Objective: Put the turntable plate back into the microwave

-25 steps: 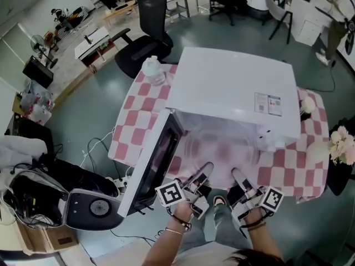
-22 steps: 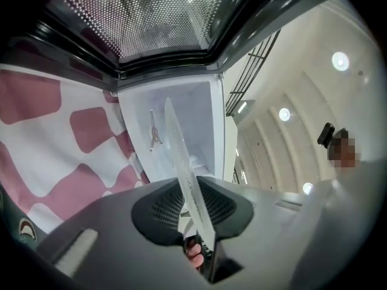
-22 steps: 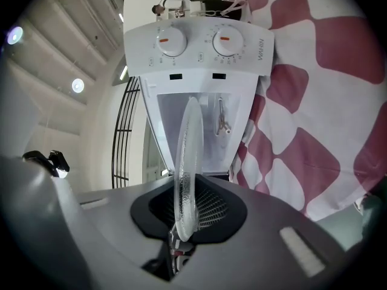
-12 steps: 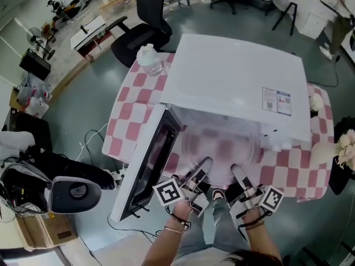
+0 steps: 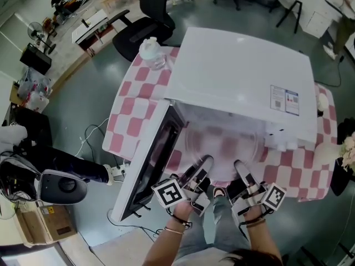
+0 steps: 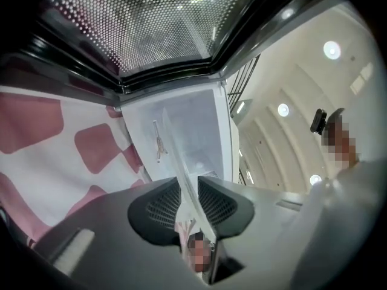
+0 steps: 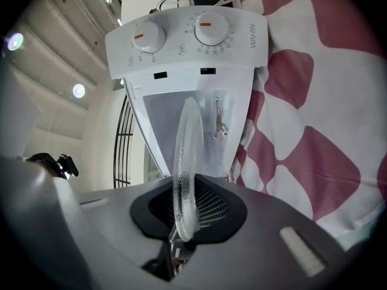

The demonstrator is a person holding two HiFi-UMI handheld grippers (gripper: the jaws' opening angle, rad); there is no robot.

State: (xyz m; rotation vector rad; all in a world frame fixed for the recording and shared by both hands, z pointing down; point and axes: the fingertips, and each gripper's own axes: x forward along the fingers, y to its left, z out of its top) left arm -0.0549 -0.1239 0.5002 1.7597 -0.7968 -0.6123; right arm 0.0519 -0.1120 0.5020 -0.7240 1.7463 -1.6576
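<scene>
The clear glass turntable plate (image 5: 222,143) lies flat at the mouth of the white microwave (image 5: 238,71), whose door (image 5: 147,168) hangs open to the left. Both grippers hold to its near rim. My left gripper (image 5: 203,165) has the plate's edge (image 6: 184,174) between its jaws (image 6: 188,193); they have just been opening and a thin gap shows beside the glass. My right gripper (image 5: 240,169) is shut on the rim (image 7: 186,156), the pads (image 7: 205,207) pressing on the glass. Past the plate the right gripper view shows the cavity and the two dials (image 7: 181,35).
The microwave stands on a red-and-white checked tablecloth (image 5: 130,121). A clear water jug (image 5: 152,54) sits at the table's far left corner. A small white object (image 5: 279,142) lies right of the opening. A black office chair (image 5: 147,21) stands beyond the table.
The head view has shifted a little. Plate and both grippers stay almost where they were at the microwave's mouth.
</scene>
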